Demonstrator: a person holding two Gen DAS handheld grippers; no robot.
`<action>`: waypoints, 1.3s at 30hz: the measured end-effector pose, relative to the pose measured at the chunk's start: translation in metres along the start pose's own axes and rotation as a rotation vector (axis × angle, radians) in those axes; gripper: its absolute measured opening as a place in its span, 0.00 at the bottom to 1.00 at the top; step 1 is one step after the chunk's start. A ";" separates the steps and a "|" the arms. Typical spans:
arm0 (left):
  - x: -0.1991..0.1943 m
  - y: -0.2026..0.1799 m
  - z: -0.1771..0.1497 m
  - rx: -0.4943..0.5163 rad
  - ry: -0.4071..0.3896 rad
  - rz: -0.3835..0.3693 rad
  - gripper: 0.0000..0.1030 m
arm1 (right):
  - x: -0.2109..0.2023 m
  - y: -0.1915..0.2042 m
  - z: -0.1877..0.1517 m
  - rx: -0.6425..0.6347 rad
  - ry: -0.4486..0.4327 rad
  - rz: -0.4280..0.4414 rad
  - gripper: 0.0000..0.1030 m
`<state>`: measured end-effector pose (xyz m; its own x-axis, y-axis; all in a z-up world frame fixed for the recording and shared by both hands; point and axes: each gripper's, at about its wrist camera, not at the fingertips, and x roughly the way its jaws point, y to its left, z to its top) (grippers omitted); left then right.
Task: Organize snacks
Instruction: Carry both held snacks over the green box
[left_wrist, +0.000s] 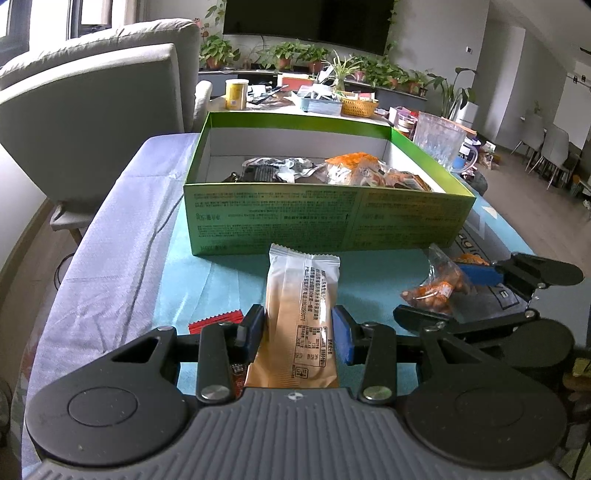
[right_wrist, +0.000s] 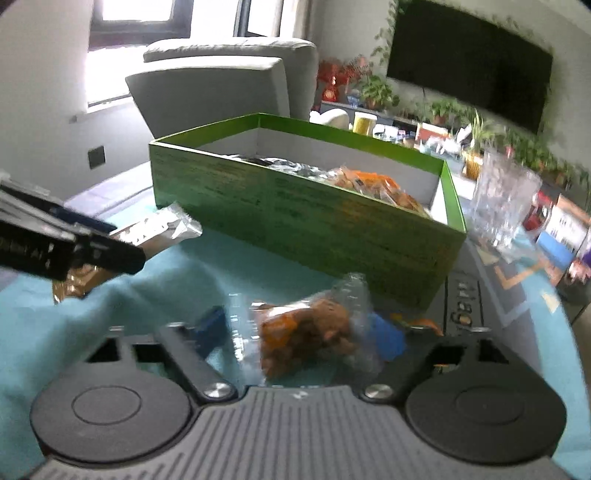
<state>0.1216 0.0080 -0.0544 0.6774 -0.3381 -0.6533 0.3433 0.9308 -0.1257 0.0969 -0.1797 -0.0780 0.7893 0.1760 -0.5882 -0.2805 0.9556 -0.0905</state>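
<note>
A green box (left_wrist: 325, 218) with several snack packs inside stands on the teal cloth ahead; it also shows in the right wrist view (right_wrist: 306, 221). My left gripper (left_wrist: 300, 332) is shut on a tan and white wrapped snack bar (left_wrist: 301, 317), held just in front of the box. That bar also shows in the right wrist view (right_wrist: 155, 230), at its left. My right gripper (right_wrist: 301, 330) has its blue pads around a clear bag of orange-brown snacks (right_wrist: 306, 328). That bag also shows in the left wrist view (left_wrist: 439, 284), to the right of the bar. The right wrist view is blurred.
A red packet (left_wrist: 216, 321) lies under my left gripper's left finger. A clear glass (left_wrist: 437, 138) stands right of the box. A grey armchair (left_wrist: 92, 110) is at the left. A cluttered table with a yellow can (left_wrist: 236, 94) and plants lies behind.
</note>
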 end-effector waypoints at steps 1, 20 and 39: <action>-0.001 0.000 0.000 -0.001 -0.003 0.000 0.36 | -0.001 0.001 0.001 0.015 0.000 0.005 0.62; -0.032 -0.009 0.011 0.025 -0.098 -0.008 0.36 | -0.051 -0.007 0.018 0.109 -0.154 0.004 0.62; 0.003 -0.007 0.096 -0.008 -0.197 0.022 0.36 | -0.020 -0.038 0.072 0.184 -0.262 -0.026 0.62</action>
<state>0.1837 -0.0132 0.0162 0.7990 -0.3373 -0.4977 0.3220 0.9392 -0.1196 0.1314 -0.2027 -0.0050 0.9156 0.1827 -0.3582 -0.1736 0.9831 0.0576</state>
